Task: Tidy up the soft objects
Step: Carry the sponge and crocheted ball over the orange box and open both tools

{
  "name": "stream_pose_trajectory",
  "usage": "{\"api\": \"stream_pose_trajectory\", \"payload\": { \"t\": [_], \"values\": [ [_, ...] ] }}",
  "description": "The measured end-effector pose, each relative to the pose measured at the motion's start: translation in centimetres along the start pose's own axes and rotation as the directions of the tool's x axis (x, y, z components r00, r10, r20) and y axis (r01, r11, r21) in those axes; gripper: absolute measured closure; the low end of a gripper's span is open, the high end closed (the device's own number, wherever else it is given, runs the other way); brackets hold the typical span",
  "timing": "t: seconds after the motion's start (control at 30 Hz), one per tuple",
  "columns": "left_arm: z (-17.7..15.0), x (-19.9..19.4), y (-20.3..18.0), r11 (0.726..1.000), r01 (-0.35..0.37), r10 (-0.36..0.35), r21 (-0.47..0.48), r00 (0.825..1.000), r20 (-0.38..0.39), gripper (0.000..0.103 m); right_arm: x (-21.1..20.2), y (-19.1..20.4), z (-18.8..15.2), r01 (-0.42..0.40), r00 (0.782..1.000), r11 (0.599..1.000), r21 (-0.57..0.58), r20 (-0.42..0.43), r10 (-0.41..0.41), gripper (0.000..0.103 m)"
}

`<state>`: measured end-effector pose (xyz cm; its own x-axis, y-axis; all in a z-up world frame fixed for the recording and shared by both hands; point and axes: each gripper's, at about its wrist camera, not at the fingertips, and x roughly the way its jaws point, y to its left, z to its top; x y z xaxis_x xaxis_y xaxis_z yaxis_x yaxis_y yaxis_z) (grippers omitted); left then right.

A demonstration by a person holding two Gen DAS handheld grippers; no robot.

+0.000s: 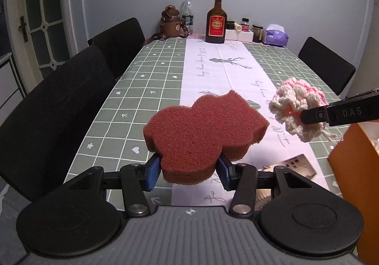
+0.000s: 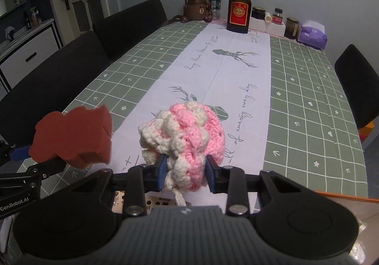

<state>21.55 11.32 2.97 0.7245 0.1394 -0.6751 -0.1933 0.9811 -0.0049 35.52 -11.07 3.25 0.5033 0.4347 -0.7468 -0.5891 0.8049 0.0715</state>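
My left gripper (image 1: 188, 173) is shut on a red-brown flower-shaped sponge (image 1: 203, 134) and holds it above the near end of the table. The sponge also shows at the left of the right wrist view (image 2: 73, 134). My right gripper (image 2: 186, 175) is shut on a pink and cream crocheted ball (image 2: 184, 137), held above the white table runner (image 2: 213, 70). In the left wrist view the crocheted ball (image 1: 296, 108) hangs at the right, pinched by the right gripper's black finger (image 1: 315, 116). The two held objects are apart, side by side.
A green checked tablecloth (image 1: 146, 80) covers the table. At the far end stand a brown liquor bottle (image 1: 215, 20), a water bottle (image 1: 187, 13), a bear flask (image 1: 170, 23), jars and a purple tissue pack (image 1: 276, 36). Black chairs (image 1: 59, 103) flank it. An orange box (image 1: 355, 170) sits near right.
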Motion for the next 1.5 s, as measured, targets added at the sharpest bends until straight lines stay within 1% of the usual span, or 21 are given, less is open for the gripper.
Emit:
{"api": "stream_pose_trajectory", "payload": {
  "t": [0.23,0.33,0.43,0.53,0.67,0.83,0.93,1.0,1.17,1.27,1.37,1.47,1.5],
  "values": [
    [-0.2,-4.0,-2.1,0.997,0.072,-0.073,0.041,0.997,0.025,0.046,-6.2,-0.4,-1.7,0.008,0.998,0.999,-0.036,0.07,-0.005,0.069],
    [-0.4,-5.6,-3.7,0.991,0.115,-0.118,0.071,0.992,0.038,0.046,-9.0,-1.0,-3.0,0.028,0.996,0.998,-0.058,0.088,-0.023,0.069],
    [-0.6,-6.8,-5.7,0.98,0.158,-0.165,0.122,0.985,0.052,0.046,-11.5,-2.0,-4.6,0.052,0.994,0.996,-0.078,0.095,-0.044,0.069],
    [-0.7,-7.9,-8.1,0.962,0.207,-0.22,0.179,0.974,0.057,0.046,-13.5,-3.7,-6.3,0.078,0.994,0.994,-0.076,0.083,-0.072,0.069],
    [-0.9,-8.8,-11.6,0.927,0.281,-0.299,0.248,0.954,0.037,0.046,-15.9,-6.3,-8.6,0.149,0.987,0.986,-0.072,0.065,-0.144,0.069],
    [-1.1,-8.8,-16.2,0.885,0.318,-0.344,0.34,0.939,0.016,0.046,-18.3,-9.9,-11.0,0.224,0.974,0.974,-0.037,0.046,-0.223,0.069],
    [-2.0,-9.0,-19.1,0.842,0.352,-0.379,0.409,0.925,-0.015,0.046,-19.3,-11.5,-12.7,0.25,0.968,0.968,-0.035,0.018,-0.249,0.069],
    [-3.0,-8.9,-21.0,0.808,0.367,-0.391,0.461,0.919,-0.047,0.046,-20.0,-12.3,-14.1,0.269,0.963,0.962,-0.037,-0.011,-0.269,0.068],
    [-5.3,-8.0,-24.6,0.722,0.409,-0.396,0.558,0.906,-0.15,0.046,-19.8,-14.8,-17.5,0.266,0.955,0.964,-0.002,-0.135,-0.264,0.068],
    [-6.6,-7.6,-26.2,0.674,0.408,-0.376,0.616,0.907,-0.189,0.046,-18.8,-15.8,-19.2,0.246,0.947,0.969,0.001,-0.213,-0.24,0.067],
    [-7.8,-7.5,-27.9,0.612,0.398,-0.344,0.683,0.912,-0.223,0.046,-18.0,-16.1,-20.7,0.228,0.938,0.974,-0.017,-0.264,-0.224,0.067],
    [-8.7,-7.1,-29.1,0.565,0.384,-0.307,0.73,0.919,-0.245,0.046,-17.1,-16.3,-21.3,0.211,0.931,0.977,-0.032,-0.3,-0.211,0.065],
    [-8.9,-6.9,-29.5,0.557,0.382,-0.294,0.738,0.921,-0.255,0.046,-16.7,-16.5,-21.3,0.205,0.927,0.978,-0.034,-0.313,-0.206,0.064]
  ]
}}
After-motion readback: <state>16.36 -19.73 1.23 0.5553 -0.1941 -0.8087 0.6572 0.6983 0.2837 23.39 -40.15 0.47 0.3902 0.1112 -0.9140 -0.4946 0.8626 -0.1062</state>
